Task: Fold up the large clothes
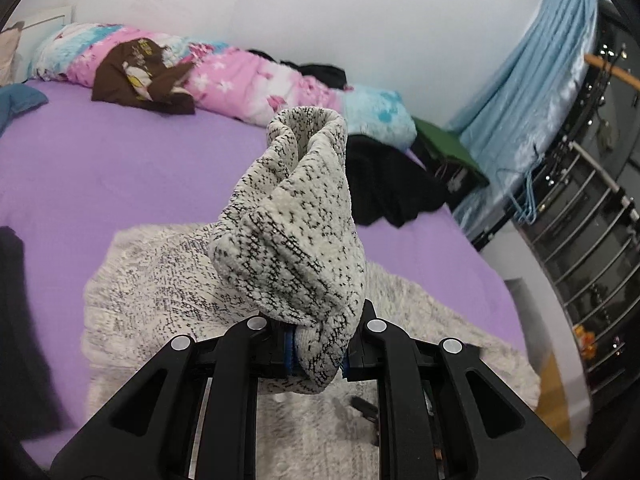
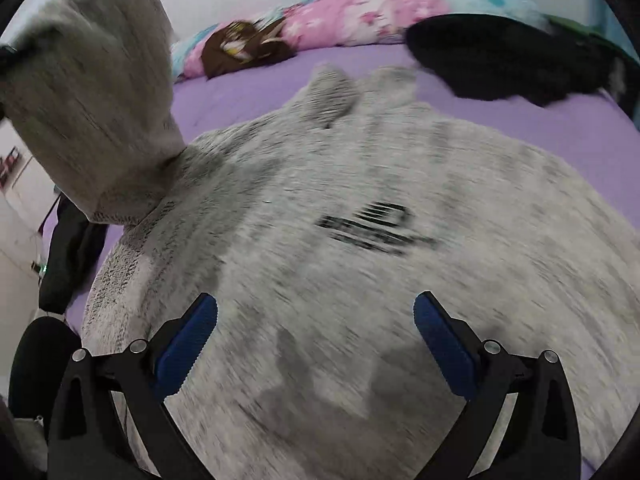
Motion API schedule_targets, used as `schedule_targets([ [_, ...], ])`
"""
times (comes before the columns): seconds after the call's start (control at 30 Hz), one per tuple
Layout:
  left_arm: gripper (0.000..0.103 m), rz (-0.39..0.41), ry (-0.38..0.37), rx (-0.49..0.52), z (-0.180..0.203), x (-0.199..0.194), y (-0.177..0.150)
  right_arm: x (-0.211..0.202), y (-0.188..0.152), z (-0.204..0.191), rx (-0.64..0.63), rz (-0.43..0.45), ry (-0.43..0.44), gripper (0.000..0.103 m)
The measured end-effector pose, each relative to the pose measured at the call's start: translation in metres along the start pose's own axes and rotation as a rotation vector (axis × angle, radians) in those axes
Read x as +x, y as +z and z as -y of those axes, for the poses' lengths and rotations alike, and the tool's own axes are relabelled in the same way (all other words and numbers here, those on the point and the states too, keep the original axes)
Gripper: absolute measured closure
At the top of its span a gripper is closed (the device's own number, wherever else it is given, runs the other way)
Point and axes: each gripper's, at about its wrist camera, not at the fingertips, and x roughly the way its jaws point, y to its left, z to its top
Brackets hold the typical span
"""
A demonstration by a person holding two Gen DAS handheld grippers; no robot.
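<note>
A cream sweater with black flecks point(image 2: 360, 208) lies spread on the purple bed point(image 1: 120, 168), a dark printed mark point(image 2: 372, 226) on its chest. My left gripper point(image 1: 316, 354) is shut on one sleeve of the sweater point(image 1: 296, 216), and the sleeve stands up in front of the camera, cuff at the top. That same raised sleeve point(image 2: 92, 92) shows at the upper left of the right wrist view. My right gripper point(image 2: 316, 340) hangs open over the sweater's body with nothing between its blue pads point(image 2: 188, 340). The right wrist view is motion-blurred.
A pink and blue floral quilt point(image 1: 240, 80) lies along the far wall with a brown garment point(image 1: 140, 76) on it. Black clothes point(image 1: 384, 180) are heaped at the bed's right; another dark garment point(image 1: 16, 320) lies at the left edge. Blue curtain point(image 1: 532, 92) and metal rails point(image 1: 592, 216) stand right of the bed.
</note>
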Motion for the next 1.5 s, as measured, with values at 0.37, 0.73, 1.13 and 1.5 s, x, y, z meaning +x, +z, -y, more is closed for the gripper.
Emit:
schedule_targets([
  [0.37, 0.089, -0.059, 0.208, 0.222, 0.069, 0.131, -0.07, -0.069, -0.053, 0.069, 0.155, 0.072, -0.031, 0.006],
  [0.73, 0.088, -0.121, 0.314, 0.439, 0.086, 0.208, -0.151, -0.111, -0.072, 0.116, 0.314, 0.124, -0.004, 0.006],
  [1.13, 0.009, -0.103, 0.241, 0.539, 0.083, 0.193, -0.169, -0.101, -0.01, 0.109, 0.437, 0.101, 0.222, 0.006],
  [1.5, 0.007, -0.084, 0.224, 0.479, -0.002, 0.11, -0.143, -0.032, 0.061, 0.088, 0.472, 0.022, 0.321, 0.006],
])
